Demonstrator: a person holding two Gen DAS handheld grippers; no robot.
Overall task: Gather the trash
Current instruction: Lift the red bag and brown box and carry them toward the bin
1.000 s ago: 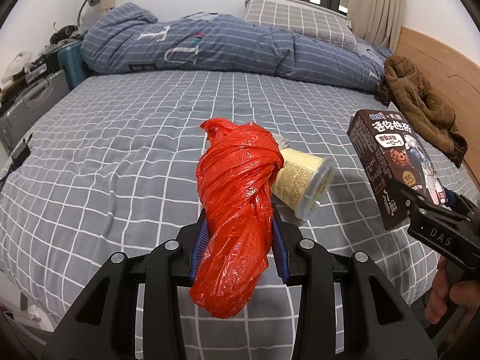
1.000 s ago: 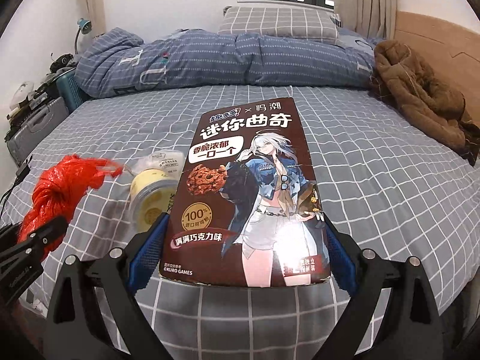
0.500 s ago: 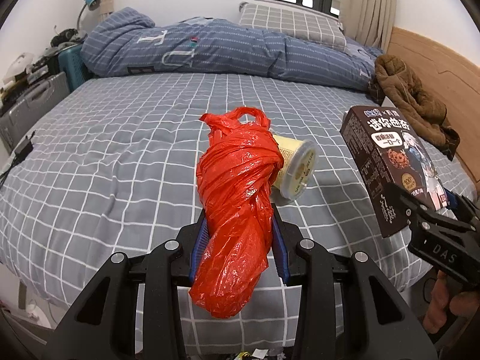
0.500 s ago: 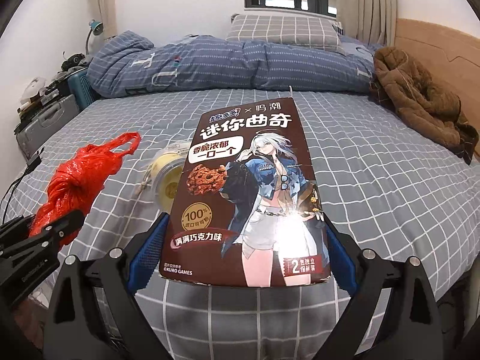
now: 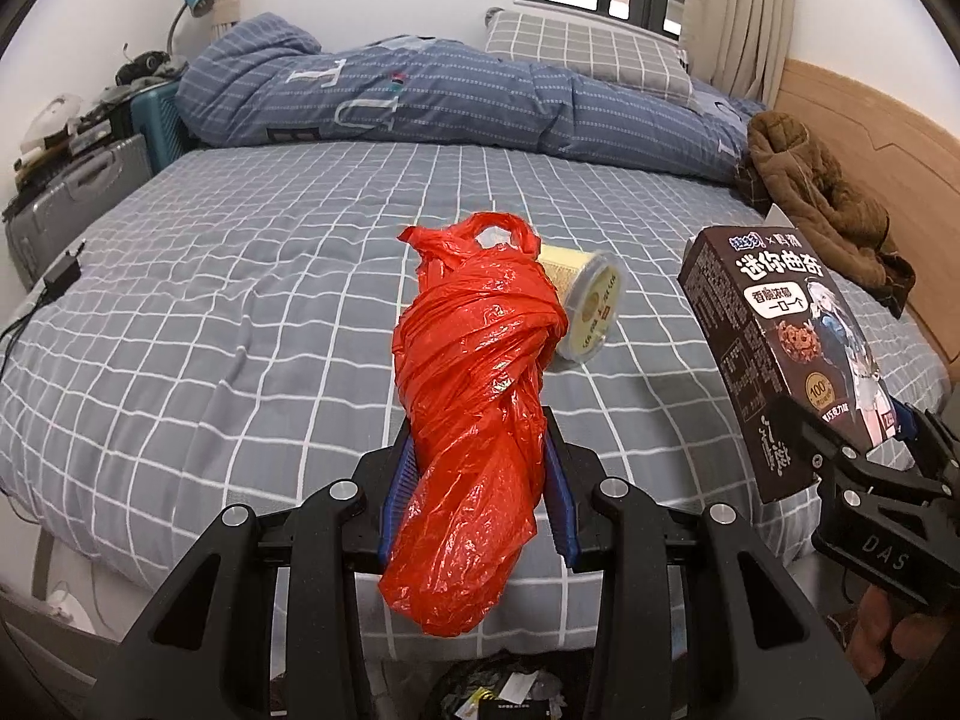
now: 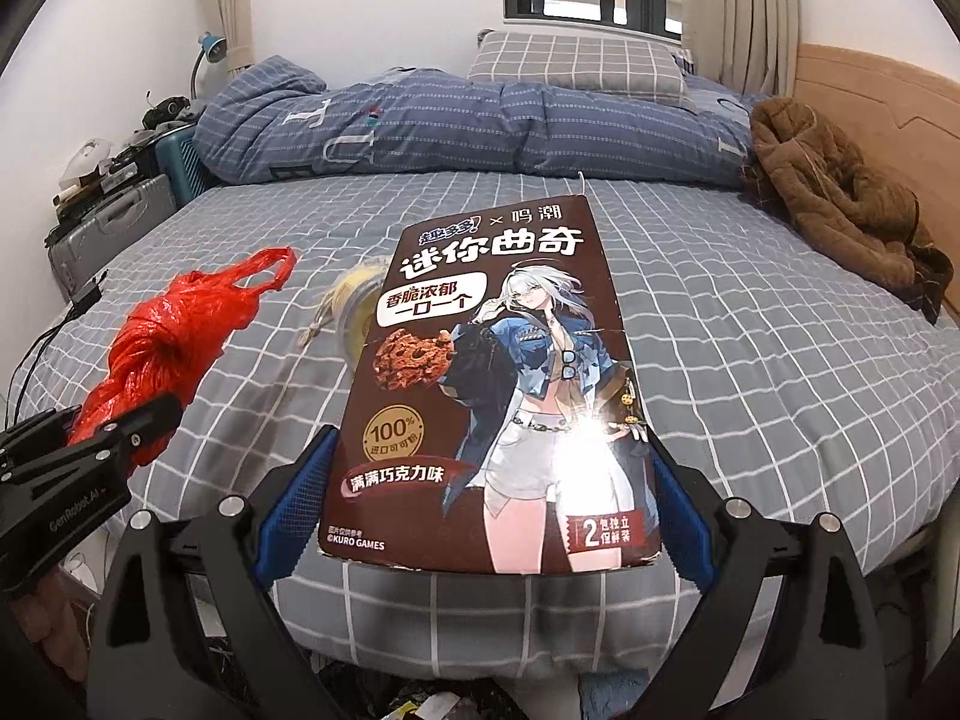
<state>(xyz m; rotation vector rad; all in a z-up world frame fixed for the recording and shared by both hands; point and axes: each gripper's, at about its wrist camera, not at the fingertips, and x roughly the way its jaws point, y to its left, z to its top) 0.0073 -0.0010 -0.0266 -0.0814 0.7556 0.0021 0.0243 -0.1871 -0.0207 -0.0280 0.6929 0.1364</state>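
My left gripper [image 5: 477,498] is shut on a crumpled red plastic bag [image 5: 474,420] and holds it above the front edge of the bed. My right gripper [image 6: 489,504] is shut on a dark brown cookie box [image 6: 498,396] and holds it up over the same edge. The box also shows at the right of the left wrist view [image 5: 780,354]; the bag shows at the left of the right wrist view [image 6: 174,336]. A yellow round tub [image 5: 585,306] lies on its side on the grey checked bedsheet [image 5: 240,312], behind the bag. A trash bin with scraps [image 5: 504,690] shows below the grippers.
A blue folded duvet [image 5: 450,102] and a checked pillow [image 5: 588,51] lie at the back of the bed. A brown coat [image 5: 822,204] lies at the right by the wooden headboard [image 5: 870,120]. Suitcases [image 5: 66,204] stand left of the bed.
Both grippers have drawn back toward the bed's front edge with their loads. The tub looks farther away, and the trash bin has come into view below.
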